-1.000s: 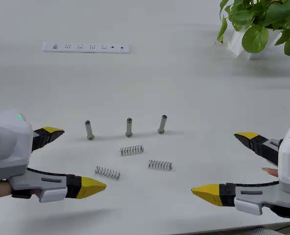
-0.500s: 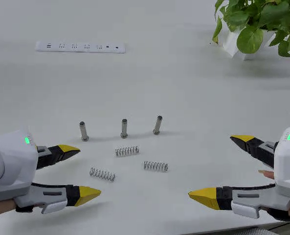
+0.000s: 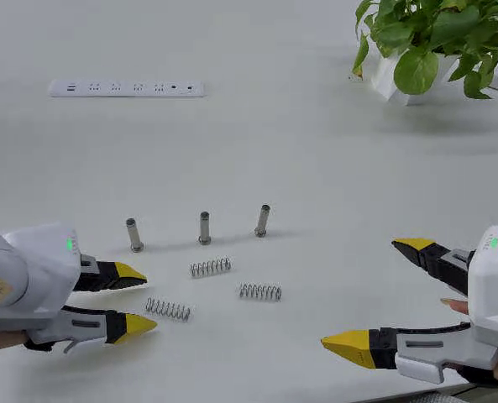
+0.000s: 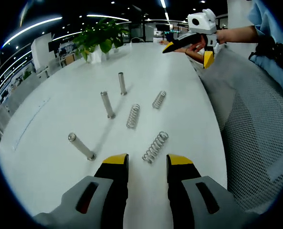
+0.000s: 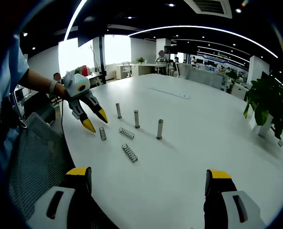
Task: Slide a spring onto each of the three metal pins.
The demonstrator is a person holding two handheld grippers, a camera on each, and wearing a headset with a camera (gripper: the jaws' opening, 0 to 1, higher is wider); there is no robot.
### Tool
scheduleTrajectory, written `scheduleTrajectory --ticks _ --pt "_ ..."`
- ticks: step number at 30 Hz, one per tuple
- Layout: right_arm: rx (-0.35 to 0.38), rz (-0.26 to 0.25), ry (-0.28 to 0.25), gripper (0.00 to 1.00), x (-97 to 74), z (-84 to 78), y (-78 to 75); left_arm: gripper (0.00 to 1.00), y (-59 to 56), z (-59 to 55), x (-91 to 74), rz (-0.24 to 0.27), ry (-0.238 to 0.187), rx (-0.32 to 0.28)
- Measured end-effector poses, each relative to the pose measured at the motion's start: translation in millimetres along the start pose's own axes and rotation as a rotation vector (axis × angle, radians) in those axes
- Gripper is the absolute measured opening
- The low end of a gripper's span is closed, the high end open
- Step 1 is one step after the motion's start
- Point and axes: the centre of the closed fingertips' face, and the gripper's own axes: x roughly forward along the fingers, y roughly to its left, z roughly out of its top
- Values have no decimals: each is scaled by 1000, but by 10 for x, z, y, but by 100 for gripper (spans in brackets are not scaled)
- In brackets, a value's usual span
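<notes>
an open-plan office: the long white tabletop [image 3: 316, 151] sits under curved ceiling light strips [image 5: 203, 29], with rows of desks [image 5: 146, 67] and bright windows [image 5: 120, 50] far behind. a mesh office chair [image 4: 246, 124] stands at the tabletop's edge, and a white power strip [image 3: 126, 88] and a potted plant [image 3: 433, 42] rest on it.

pins [image 3: 133, 235] [image 3: 204, 227] [image 3: 262, 220]: 3 | springs [image 3: 210, 267] [image 3: 259, 291] [image 3: 167, 309]: 3 | tongs [image 3: 149, 300] [image 3: 359, 292]: 2 | power strip [image 3: 126, 88]: 1 | potted plant [image 3: 425, 42]: 1

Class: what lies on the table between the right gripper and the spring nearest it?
Nothing. The table from the right gripper to that spring is bare, as both the head view and the right gripper view show.
</notes>
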Motion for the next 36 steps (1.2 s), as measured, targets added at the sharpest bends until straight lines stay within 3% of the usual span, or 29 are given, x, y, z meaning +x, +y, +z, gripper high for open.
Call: scheduleTrajectory --ticks 5,12,16,21,25,28,36 --pt "8 -2 -4 99 -2 3 -1 19 -39 -17 46 -42 43 73" --pt "15 -7 -3 99 -5 -24 -1 17 -53 -54 98 -80 88 139" --pt "23 -9 -8 99 -10 -38 10 14 -69 -63 120 -104 124 209" --pt "27 -11 -9 99 -18 -49 14 12 -45 -57 148 -117 150 231" --pt "33 -13 -14 99 -25 -46 17 14 -21 -55 162 -121 174 216" --pt "36 -17 -17 99 -33 -51 16 9 -38 -75 158 -138 197 236" --pt "42 -18 -21 99 -35 -60 23 8 -63 -72 168 -159 233 280"
